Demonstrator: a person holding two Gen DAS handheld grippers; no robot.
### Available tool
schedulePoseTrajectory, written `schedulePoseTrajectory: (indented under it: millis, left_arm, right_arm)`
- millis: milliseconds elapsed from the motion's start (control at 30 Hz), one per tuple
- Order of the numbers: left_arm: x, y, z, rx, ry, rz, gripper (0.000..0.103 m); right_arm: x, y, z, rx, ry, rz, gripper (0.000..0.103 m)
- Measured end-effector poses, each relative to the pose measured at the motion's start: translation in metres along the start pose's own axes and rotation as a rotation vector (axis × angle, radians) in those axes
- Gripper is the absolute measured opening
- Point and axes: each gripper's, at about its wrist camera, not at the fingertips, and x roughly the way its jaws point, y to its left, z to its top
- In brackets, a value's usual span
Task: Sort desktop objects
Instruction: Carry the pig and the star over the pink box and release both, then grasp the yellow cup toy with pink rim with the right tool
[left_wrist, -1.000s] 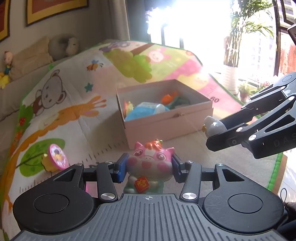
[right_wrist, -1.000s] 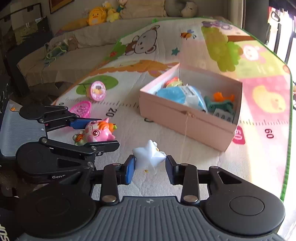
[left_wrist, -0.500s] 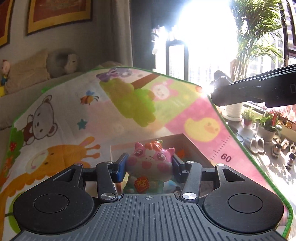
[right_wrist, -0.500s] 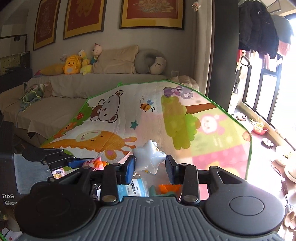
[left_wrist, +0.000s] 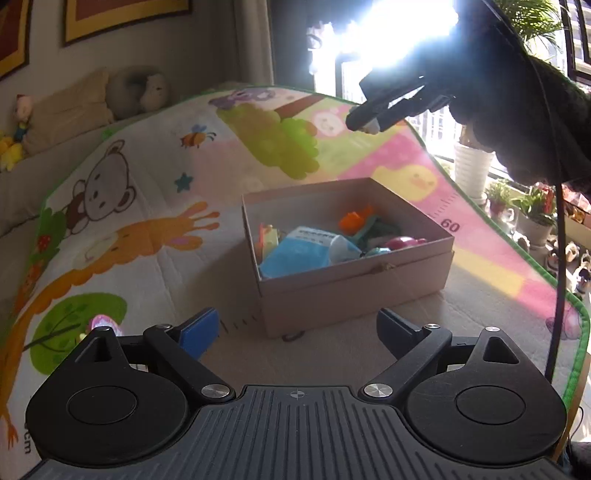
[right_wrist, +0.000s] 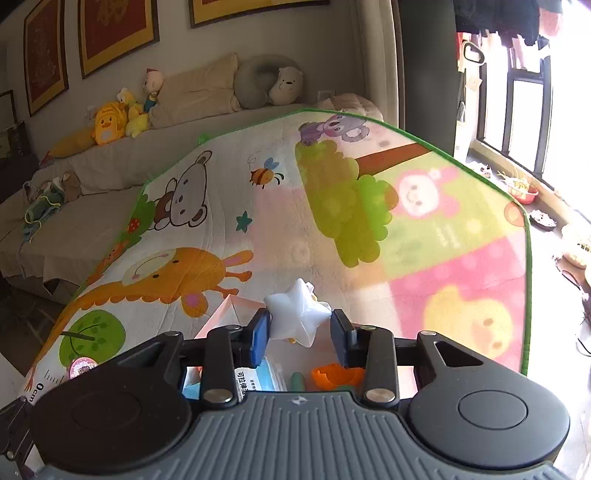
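L gripper (left_wrist: 297, 330) jaws had just opened wide, nothing btwn them, near side of box (left_wrist: 354, 291). R gripper (right_wrist: 300, 330) held white star (right_wrist: 295, 317) over box.

A play mat (left_wrist: 155, 206) printed with a bear, a giraffe and trees carries the things. On it sits an open pink box (left_wrist: 354, 291) of toys. A small round pink toy (left_wrist: 100, 323) lies near the mat's left edge.
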Motion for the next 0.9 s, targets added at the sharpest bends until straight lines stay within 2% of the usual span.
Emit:
schedulePoseTrajectory:
  millis: [133,233,467,633,700,800,900]
  left_arm:
    - [-0.02,0.009,-0.027,0.033,0.005,0.077,0.097]
    - [-0.031,0.024,-0.042,0.052,0.024,0.149,0.1]
    - [-0.033,0.078,-0.066,-0.023,0.103,0.313,0.1]
    - [-0.029,0.101,-0.077,-0.103,0.155,0.304,0.1]
    - [-0.029,0.105,-0.081,-0.138,0.163,0.264,0.1]
    - [-0.03,0.106,-0.083,-0.194,0.159,0.188,0.1]
    - [-0.029,0.099,-0.084,-0.212,0.147,0.134,0.1]
  right_arm:
    - [0.023,-0.001,0.0,0.039,0.026,-0.017,0.04]
    - [0.023,0.002,-0.007,0.049,0.041,-0.002,0.041]
    - [0.013,0.031,-0.026,-0.019,0.068,0.039,0.049]
    - [0.016,0.083,-0.041,-0.09,0.122,0.164,0.059]
    - [0.021,0.111,-0.046,-0.124,0.149,0.226,0.068]
    - [0.036,0.167,-0.055,-0.193,0.204,0.335,0.075]
    - [0.061,0.223,-0.062,-0.255,0.264,0.392,0.077]
